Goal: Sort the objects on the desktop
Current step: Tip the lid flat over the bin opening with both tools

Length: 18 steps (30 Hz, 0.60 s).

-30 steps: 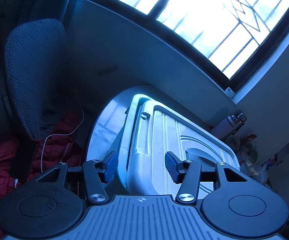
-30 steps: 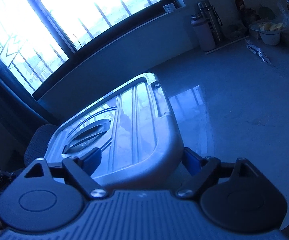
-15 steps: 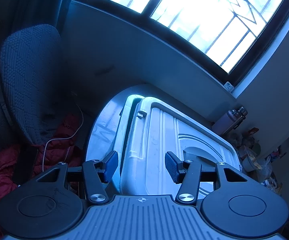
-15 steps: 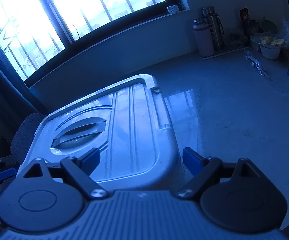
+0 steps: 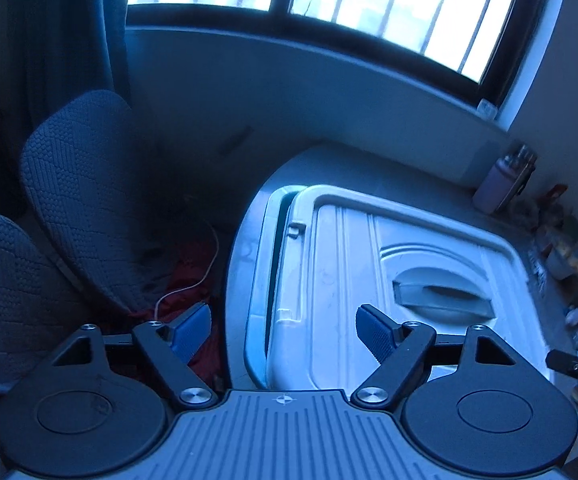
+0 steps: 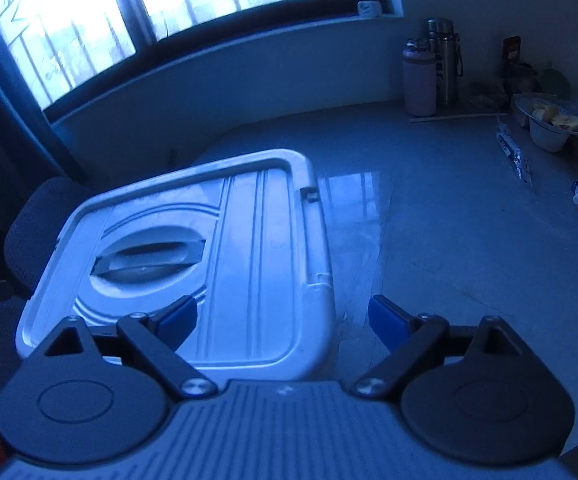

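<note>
- 2 grippers are hovering over a white storage box (image 5: 369,280) that is sitting at the left end of the grey table (image 6: 449,240), its lid (image 6: 249,240) lying across the top with the recessed handle (image 6: 149,258) facing up
- The left gripper (image 5: 283,330) is hanging with its jaws spread wide and gripping nothing; it is straddling the box's left edge, where the lid is looking offset and a strip of bluish rim (image 5: 257,280) is showing beside it
- The right gripper (image 6: 283,320) is likewise standing wide apart and empty, bracketing the box's near right corner
- Further right, 2 bottles (image 6: 429,76), a bowl of food (image 6: 549,120), a wrapped packet (image 6: 515,156) and other clutter are lying loose along the table's far edge
- Judging by this, the sorting is looking barely begun: nothing is being held, loose items are waiting, and whether the box holds anything cannot be told
</note>
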Each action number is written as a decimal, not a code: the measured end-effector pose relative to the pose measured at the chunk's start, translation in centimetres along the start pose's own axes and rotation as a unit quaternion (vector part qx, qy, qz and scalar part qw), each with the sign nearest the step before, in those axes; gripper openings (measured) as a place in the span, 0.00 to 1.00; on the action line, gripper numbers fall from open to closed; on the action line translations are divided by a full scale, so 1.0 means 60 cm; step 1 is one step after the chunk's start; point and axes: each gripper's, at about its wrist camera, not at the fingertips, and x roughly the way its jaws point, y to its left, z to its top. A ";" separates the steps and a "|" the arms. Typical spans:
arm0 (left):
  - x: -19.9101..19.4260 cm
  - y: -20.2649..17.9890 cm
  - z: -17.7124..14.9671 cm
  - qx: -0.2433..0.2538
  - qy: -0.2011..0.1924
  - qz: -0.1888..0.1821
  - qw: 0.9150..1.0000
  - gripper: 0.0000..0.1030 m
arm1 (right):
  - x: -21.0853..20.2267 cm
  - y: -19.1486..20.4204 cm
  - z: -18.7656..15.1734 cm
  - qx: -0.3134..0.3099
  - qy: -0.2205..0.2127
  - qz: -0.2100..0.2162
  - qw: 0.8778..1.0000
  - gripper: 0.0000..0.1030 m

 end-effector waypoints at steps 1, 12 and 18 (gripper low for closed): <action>0.002 -0.002 0.003 0.004 0.007 0.006 1.000 0.79 | 0.001 0.004 0.002 -0.005 0.006 -0.004 1.000 0.90; 0.056 -0.028 0.063 0.079 0.076 0.061 0.992 0.79 | 0.034 0.002 0.073 -0.010 0.065 -0.029 0.997 0.91; 0.085 -0.025 0.098 0.086 0.110 0.053 0.989 0.79 | 0.057 0.006 0.103 0.000 0.088 -0.035 0.995 0.91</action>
